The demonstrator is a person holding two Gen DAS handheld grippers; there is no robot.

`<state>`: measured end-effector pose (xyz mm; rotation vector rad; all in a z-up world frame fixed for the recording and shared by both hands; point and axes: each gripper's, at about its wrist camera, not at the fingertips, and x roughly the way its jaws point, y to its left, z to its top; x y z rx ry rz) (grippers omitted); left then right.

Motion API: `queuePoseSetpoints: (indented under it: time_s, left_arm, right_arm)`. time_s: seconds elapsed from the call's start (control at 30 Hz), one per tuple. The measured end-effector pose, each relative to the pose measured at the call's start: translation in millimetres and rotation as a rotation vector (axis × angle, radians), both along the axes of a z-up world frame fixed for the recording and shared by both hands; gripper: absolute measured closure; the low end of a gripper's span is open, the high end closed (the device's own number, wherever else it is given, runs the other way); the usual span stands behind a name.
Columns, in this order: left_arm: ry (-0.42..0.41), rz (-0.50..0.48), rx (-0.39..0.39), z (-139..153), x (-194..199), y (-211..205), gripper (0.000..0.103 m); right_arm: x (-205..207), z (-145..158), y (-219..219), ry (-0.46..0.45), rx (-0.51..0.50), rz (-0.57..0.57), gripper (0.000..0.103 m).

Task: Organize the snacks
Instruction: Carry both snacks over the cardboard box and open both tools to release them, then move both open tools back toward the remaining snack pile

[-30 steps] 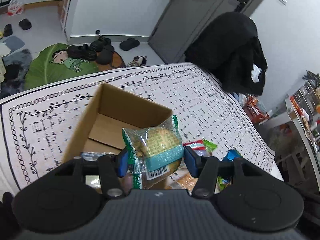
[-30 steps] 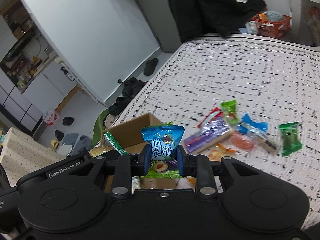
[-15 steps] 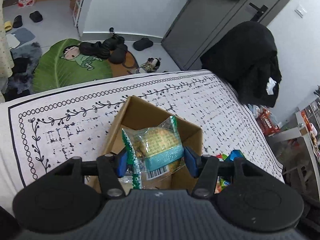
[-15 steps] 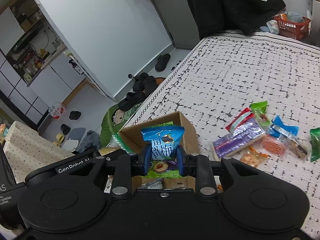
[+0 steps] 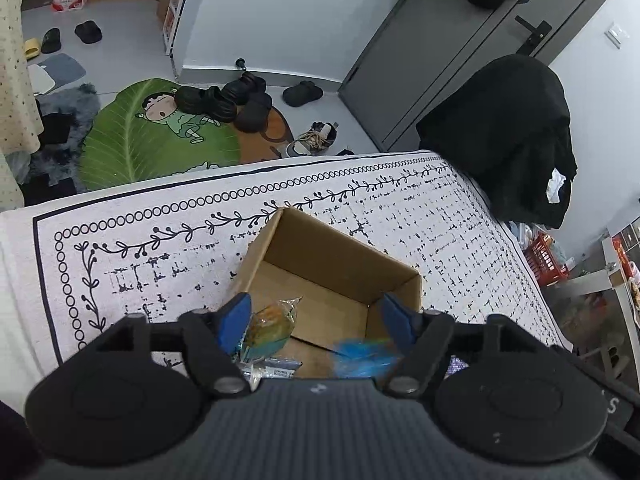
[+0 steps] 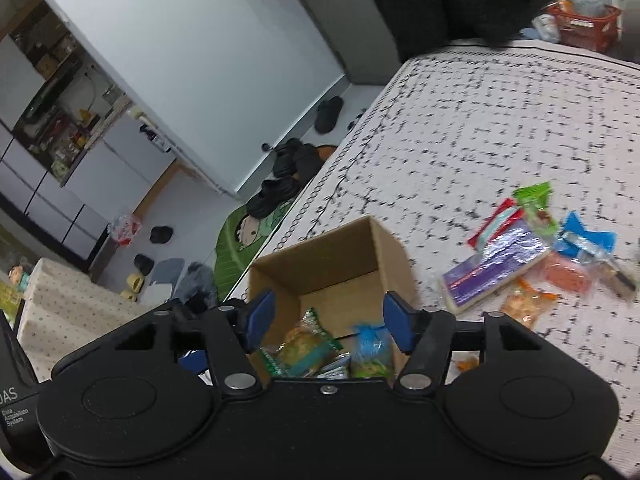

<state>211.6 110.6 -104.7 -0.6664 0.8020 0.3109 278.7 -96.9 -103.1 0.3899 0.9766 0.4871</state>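
An open cardboard box (image 5: 336,268) stands on the patterned cloth, right below both grippers. My left gripper (image 5: 316,318) hangs over it with its jaws opening and nothing pressed between the blue pads. A yellowish cake packet (image 5: 272,332) and a blurred blue packet (image 5: 364,356) are inside the box beneath it. In the right wrist view my right gripper (image 6: 328,318) is over the same box (image 6: 320,252), jaws opening, pads apart. The green-edged cake packet (image 6: 304,348) and the blue plum packet (image 6: 370,346) lie in the box under it.
Several loose snacks lie on the cloth (image 6: 480,128) right of the box: a purple packet (image 6: 496,268), a green one (image 6: 532,200), a blue one (image 6: 584,236) and an orange one (image 6: 524,304). A black coat (image 5: 508,140) hangs past the far corner. Shoes and a green mat (image 5: 152,140) lie on the floor.
Both grippers have let go: the cake packet left the left jaws and the blue packet left the right jaws, and both dropped into the box. Both jaws stand wider.
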Motion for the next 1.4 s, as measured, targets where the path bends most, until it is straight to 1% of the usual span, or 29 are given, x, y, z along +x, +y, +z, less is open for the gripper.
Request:
queuePoseSetpoints:
  time_s: [0.07, 0.23, 0.27, 0.33, 0.4, 0.43, 0.47, 0.5, 0.53, 0.67, 0.97, 1.1, 1.3, 1.4]
  left_arm:
    - [0.001, -0.005, 0.005, 2, 0, -4, 0.022]
    - [0.023, -0.025, 0.046, 6, 1, -18, 0.017]
    - [0.026, -0.037, 0.052, 6, 2, -23, 0.013]
    - [0.029, -0.077, 0.058, 7, 4, -32, 0.008]
    - [0.031, -0.097, 0.082, 9, 4, -42, 0.005]
    - [0.031, -0.106, 0.089, 10, 4, -47, 0.002]
    - [0.03, -0.118, 0.093, 10, 5, -53, 0.0]
    - [0.026, -0.131, 0.096, 10, 5, -58, 0.0]
    - [0.025, -0.142, 0.098, 10, 6, -63, 0.0]
    - [0.025, -0.186, 0.111, 10, 7, -83, 0.0]
    - [0.024, -0.316, 0.112, 9, 13, -128, 0.0]
    - [0.032, -0.346, 0.156, 8, 15, -146, 0.0]
    - [0.026, -0.377, 0.16, 7, 21, -167, 0.001]
    - [0.027, -0.401, 0.182, 4, 24, -178, 0.002]
  right_arm:
    - [0, 0, -11, 0.005, -0.009, -0.021, 0.043]
    - [-3, -4, -41, 0.016, -0.049, -0.07, 0.04]
    - [-3, -6, -48, 0.02, -0.058, -0.079, 0.038]
    - [-5, -8, -61, 0.026, -0.075, -0.095, 0.035]
    - [-7, -10, -72, 0.028, -0.084, -0.113, 0.032]
    - [-8, -10, -79, 0.025, -0.092, -0.125, 0.031]
    - [-9, -9, -85, 0.02, -0.107, -0.136, 0.026]
    - [-10, -9, -91, 0.013, -0.118, -0.148, 0.021]
    - [-11, -8, -97, 0.009, -0.12, -0.158, 0.02]
    - [-13, -14, -122, 0.02, -0.12, -0.189, 0.019]
    - [-13, -27, -166, 0.03, -0.115, -0.232, 0.019]
    - [-13, -31, -182, 0.024, -0.116, -0.241, 0.02]
    - [-9, -44, -205, 0.039, -0.102, -0.264, 0.026]
    - [-6, -51, -213, 0.052, -0.1, -0.274, 0.029]
